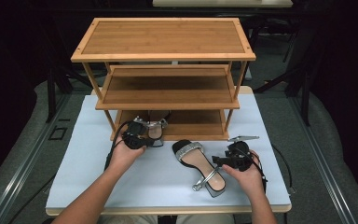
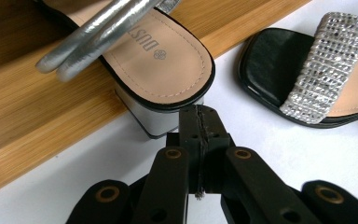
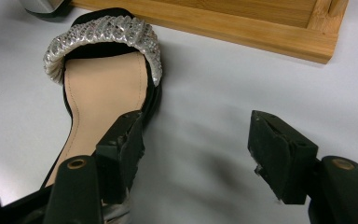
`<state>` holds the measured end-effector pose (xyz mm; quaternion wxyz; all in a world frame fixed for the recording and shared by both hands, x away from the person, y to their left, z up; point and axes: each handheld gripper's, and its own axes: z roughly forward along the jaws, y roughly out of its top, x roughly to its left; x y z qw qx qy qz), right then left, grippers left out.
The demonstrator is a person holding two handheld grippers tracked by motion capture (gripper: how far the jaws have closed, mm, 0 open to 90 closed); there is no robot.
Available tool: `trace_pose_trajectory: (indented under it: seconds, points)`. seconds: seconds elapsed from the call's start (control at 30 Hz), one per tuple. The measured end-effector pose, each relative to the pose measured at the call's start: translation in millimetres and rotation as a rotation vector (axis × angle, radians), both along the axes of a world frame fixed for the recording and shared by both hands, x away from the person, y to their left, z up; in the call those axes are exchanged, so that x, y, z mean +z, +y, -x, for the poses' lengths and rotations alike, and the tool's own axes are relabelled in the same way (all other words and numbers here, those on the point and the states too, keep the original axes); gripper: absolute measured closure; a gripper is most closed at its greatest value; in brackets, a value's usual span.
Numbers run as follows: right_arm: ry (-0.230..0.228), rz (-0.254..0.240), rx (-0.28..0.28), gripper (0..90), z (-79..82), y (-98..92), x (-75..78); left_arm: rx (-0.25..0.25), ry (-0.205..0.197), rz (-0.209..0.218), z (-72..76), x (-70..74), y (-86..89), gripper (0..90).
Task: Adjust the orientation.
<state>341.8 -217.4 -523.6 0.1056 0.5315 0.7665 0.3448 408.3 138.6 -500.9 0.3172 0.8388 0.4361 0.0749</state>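
Observation:
A silver-strapped sandal (image 1: 156, 128) lies on the wooden rack's bottom shelf (image 1: 191, 126), its block heel (image 2: 154, 119) hanging over the shelf's front edge. My left gripper (image 2: 199, 116) is shut with nothing in it, its tips just short of that heel; in the high view this left gripper (image 1: 144, 140) sits at the shelf's left front. The matching sandal (image 1: 198, 163) with a glittery toe band (image 3: 102, 35) lies flat on the white table. My right gripper (image 3: 198, 149) stands open beside it, one jaw over the sandal's edge, the other over bare table.
The three-tier bamboo rack (image 1: 163, 39) stands at the back of the white table (image 1: 88, 177); its top and middle shelves hold nothing. The bottom shelf's front rail (image 3: 242, 28) runs just beyond the loose sandal. Dark floor and metal stands surround the table.

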Motion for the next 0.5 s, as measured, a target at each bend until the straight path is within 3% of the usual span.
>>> trace_pose_trajectory:
  seconds: [0.23,0.5]
  points:
    - [0.003,-0.001,-0.009,35.0,0.2,-1.7,1.2,-0.002,0.011,0.028,-0.2,-0.9,3.5,86.0]
    - [-0.018,0.026,-0.009,34.9,1.1,4.3,8.5,-0.025,-0.012,0.099,12.9,-5.9,11.8,67.3]
